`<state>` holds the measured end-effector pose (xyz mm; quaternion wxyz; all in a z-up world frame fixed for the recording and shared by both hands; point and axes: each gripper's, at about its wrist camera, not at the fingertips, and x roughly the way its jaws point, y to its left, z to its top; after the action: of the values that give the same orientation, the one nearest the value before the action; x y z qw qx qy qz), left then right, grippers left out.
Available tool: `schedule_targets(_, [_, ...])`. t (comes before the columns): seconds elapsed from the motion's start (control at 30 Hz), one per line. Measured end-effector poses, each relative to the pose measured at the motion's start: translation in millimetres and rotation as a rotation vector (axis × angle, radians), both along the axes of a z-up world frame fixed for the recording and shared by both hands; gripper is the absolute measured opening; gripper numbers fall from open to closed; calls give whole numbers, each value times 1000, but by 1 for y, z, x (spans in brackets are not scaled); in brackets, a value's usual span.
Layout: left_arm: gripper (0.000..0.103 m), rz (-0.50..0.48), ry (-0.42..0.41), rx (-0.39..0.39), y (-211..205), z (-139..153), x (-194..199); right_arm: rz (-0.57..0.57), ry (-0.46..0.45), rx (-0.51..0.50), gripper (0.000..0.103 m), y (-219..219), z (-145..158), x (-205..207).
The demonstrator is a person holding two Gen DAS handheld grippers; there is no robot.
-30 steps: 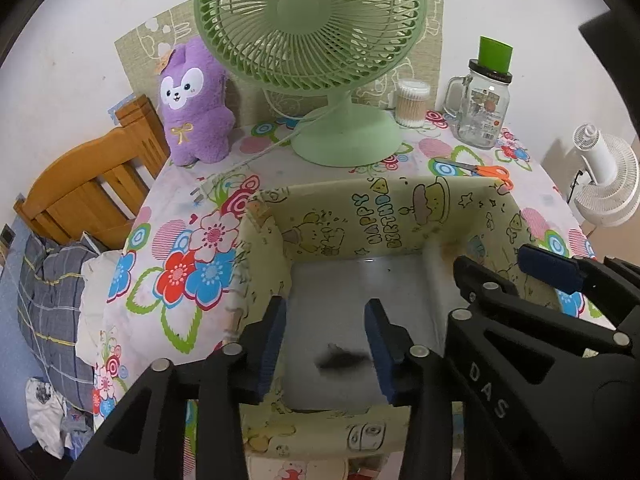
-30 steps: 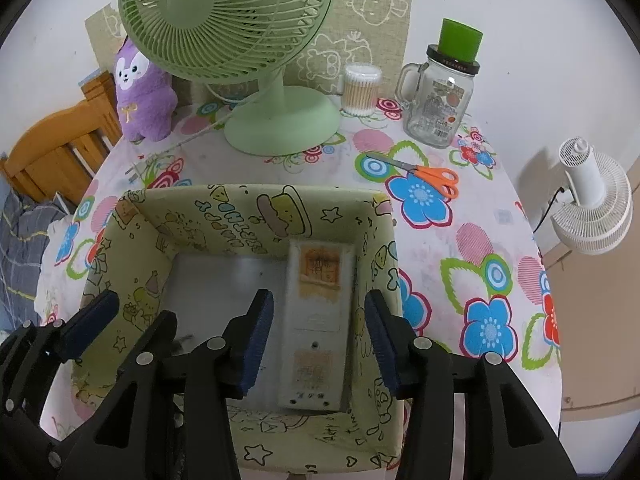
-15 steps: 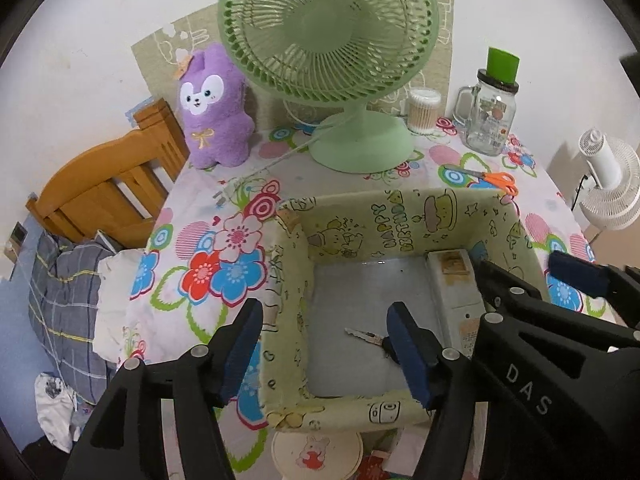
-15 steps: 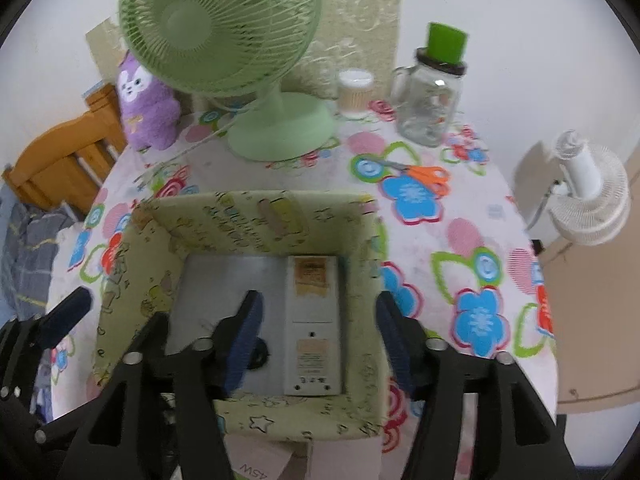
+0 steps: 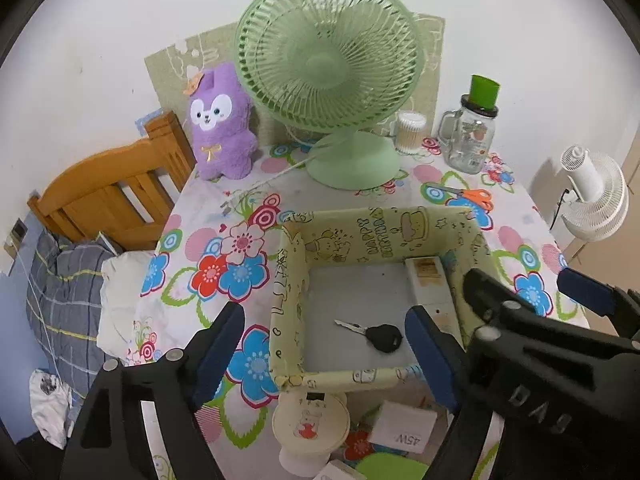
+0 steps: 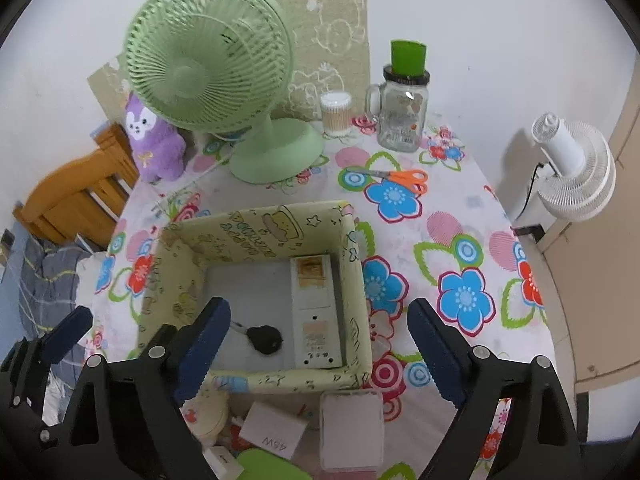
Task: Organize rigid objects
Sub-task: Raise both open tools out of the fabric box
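Note:
A pale green cartoon-print box [image 5: 288,292] [image 6: 356,280] stands open on the flowered table. Inside lie a black-headed key [image 5: 382,337] [image 6: 264,339] and a white remote [image 6: 315,312] [image 5: 430,284] along the right wall. My left gripper [image 5: 326,356] is open and empty, raised above the box's near edge. My right gripper [image 6: 320,348] is open and empty, also raised over the box's near side. A cream round gadget [image 5: 310,424] [image 6: 206,412], a white 45W charger [image 5: 402,428] [image 6: 274,430], a white-pink case [image 6: 350,424] and a green object [image 6: 268,466] lie in front of the box.
A green desk fan [image 5: 332,64] [image 6: 212,64], purple plush [image 5: 222,124], cotton-swab jar [image 6: 336,114], glass mug with green lid [image 6: 404,100] and orange scissors [image 6: 400,178] stand behind the box. A wooden chair [image 5: 108,192] is at left, a white floor fan [image 6: 572,168] at right.
Both grippers have pulled back and up from the box and opened wider. The key now lies free on the box floor.

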<state>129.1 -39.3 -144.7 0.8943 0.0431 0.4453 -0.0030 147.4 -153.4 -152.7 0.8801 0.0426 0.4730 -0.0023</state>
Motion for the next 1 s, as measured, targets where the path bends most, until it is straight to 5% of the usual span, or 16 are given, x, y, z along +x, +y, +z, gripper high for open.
schedule_targets(1.0, [94,-16,-72,-64,-7,52,-82,29,-123,-12,93,-7,61,-86])
